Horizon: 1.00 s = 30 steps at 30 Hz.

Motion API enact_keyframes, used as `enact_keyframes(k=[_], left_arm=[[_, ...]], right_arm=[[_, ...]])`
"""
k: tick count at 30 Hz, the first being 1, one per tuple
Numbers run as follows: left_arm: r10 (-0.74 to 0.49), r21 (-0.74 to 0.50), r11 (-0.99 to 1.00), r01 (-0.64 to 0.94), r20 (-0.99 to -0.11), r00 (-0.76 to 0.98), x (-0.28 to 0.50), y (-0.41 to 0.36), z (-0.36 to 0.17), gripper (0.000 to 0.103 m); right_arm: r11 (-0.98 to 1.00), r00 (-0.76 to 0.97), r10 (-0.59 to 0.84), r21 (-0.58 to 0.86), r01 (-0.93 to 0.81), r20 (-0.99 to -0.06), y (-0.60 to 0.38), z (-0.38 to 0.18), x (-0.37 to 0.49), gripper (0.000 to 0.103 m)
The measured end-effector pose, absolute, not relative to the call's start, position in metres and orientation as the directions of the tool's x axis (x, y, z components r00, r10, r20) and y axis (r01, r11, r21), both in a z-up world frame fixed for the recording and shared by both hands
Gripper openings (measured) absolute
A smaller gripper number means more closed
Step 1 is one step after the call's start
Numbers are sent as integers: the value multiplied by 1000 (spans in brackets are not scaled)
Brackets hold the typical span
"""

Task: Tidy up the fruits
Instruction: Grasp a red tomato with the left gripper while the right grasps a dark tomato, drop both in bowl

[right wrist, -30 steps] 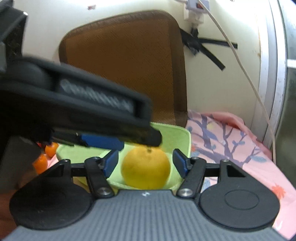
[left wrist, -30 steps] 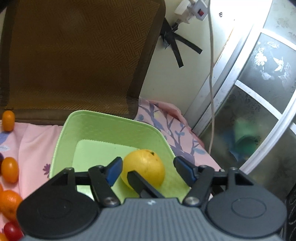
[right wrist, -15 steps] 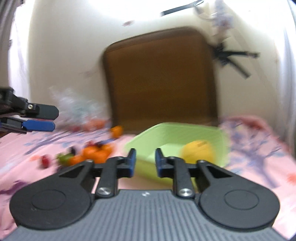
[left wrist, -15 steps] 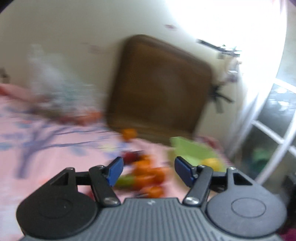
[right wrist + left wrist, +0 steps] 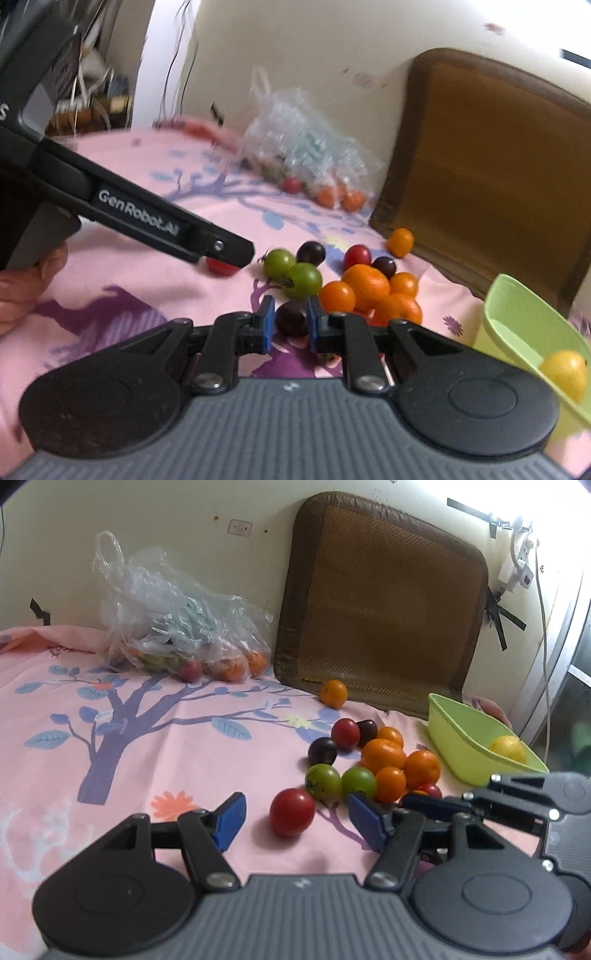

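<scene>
- on the pink cloth (image 5: 184, 760), the left gripper (image 5: 293, 818) hovers low with its blue pads apart; a red fruit (image 5: 291, 811) lies on the cloth between and just beyond them, and the pads do not touch it.
- the right gripper (image 5: 288, 323) has its pads drawn close together, with a dark plum (image 5: 291, 319) between them; they look pressed on it, though the fruit sits low and partly hidden.
- just past both tools lies a loose pile: two green fruits (image 5: 340, 781), several oranges (image 5: 384, 755) and more dark and red fruits (image 5: 345, 733), touching one another.
- one small orange (image 5: 333, 693) sits apart, at the foot of the brown mat (image 5: 384, 602) that leans on the wall.
- toward the right edge of the cloth stands the green tray (image 5: 454, 734), holding a yellow fruit (image 5: 508, 747).
- at the back edge, by the wall, a clear bag (image 5: 173, 627) holds more fruit.
- a hand (image 5: 26, 284) grips the left tool's handle.
</scene>
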<state>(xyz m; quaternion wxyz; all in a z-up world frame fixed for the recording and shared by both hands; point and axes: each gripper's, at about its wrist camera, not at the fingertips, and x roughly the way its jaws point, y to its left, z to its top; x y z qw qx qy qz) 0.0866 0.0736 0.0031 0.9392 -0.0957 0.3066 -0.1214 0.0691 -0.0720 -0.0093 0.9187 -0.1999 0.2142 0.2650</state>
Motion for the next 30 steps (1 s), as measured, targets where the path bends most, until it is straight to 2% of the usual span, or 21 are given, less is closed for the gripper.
enact_keyframes(k=[3, 7, 12, 19, 26, 30], left_arm=[[-274, -239, 958, 162, -577, 769, 91, 71, -3, 54], [-268, -209, 962, 177, -581, 769, 91, 67, -4, 28], [-348, -275, 934, 227, -560, 752, 76, 65, 2, 28], [-480, -318, 876, 362, -521, 705, 55, 24, 20, 28], [-566, -274, 816, 508, -552, 612, 68, -53, 22, 28], [-588, -309, 804, 507, -537, 605, 105, -79, 32, 28]], right_arm=[[746, 777, 387, -326, -580, -496, -66, -14, 66, 25], [693, 797, 368, -430, -578, -479, -62, -21, 64, 26], [701, 819, 367, -448, -555, -441, -68, -16, 53, 24], [801, 876, 362, -373, -467, -319, -110, 0, 11, 24], [878, 898, 270, -295, -378, -347, -170, -7, -9, 24], [921, 930, 195, -269, -283, -313, -202, -2, 2, 24]])
